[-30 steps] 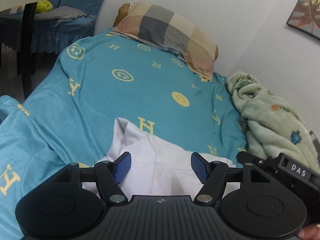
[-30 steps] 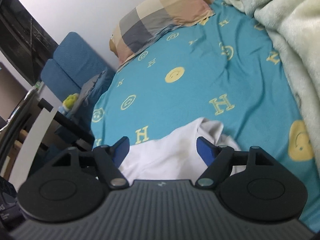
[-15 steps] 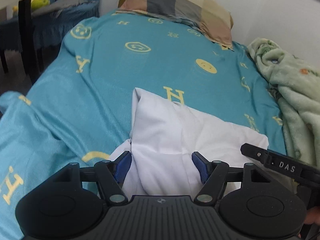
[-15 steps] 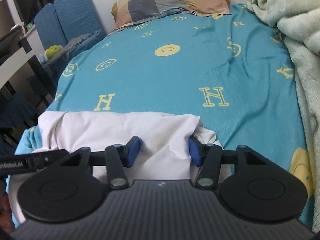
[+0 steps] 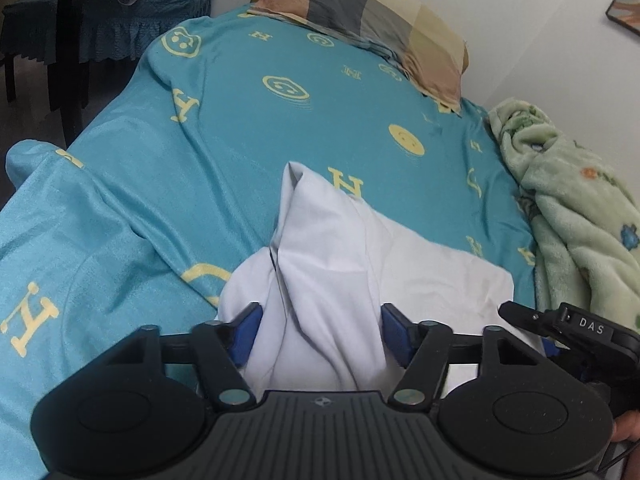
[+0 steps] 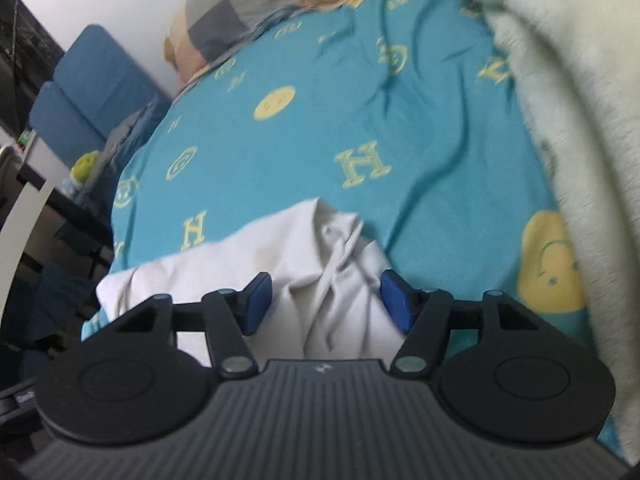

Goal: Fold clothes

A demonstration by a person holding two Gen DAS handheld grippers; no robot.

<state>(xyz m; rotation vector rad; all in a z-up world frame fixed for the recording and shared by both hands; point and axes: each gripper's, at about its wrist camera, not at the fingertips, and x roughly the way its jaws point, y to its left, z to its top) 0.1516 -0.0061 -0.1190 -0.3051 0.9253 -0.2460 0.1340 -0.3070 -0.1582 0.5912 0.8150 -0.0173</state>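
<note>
A white garment (image 5: 420, 264) lies crumpled on the near part of a teal bed sheet (image 5: 240, 128). A raised ridge of it runs between the blue pads (image 5: 248, 330) of my left gripper (image 5: 320, 322). Those jaws are closing and stand wide around the loose fabric. In the right wrist view, a wrinkled bunch of the garment (image 6: 328, 264) sits between the fingers of my right gripper (image 6: 326, 300). Those jaws are opening, with the pads (image 6: 394, 300) beside the folds. The right gripper's black body (image 5: 568, 326) shows at the garment's right edge in the left wrist view.
A checked pillow (image 5: 372, 16) lies at the head of the bed by the wall. A pale green fleece blanket (image 5: 576, 200) is heaped along the right side (image 6: 568, 92). A blue-covered chair (image 5: 104, 16) and dark furniture stand off the bed's left edge.
Both grippers have sunk toward the bed. More of the white garment now shows spread on the sheet. Its fabric has bunched into a ridge between the left fingers, which stand slightly narrower.
</note>
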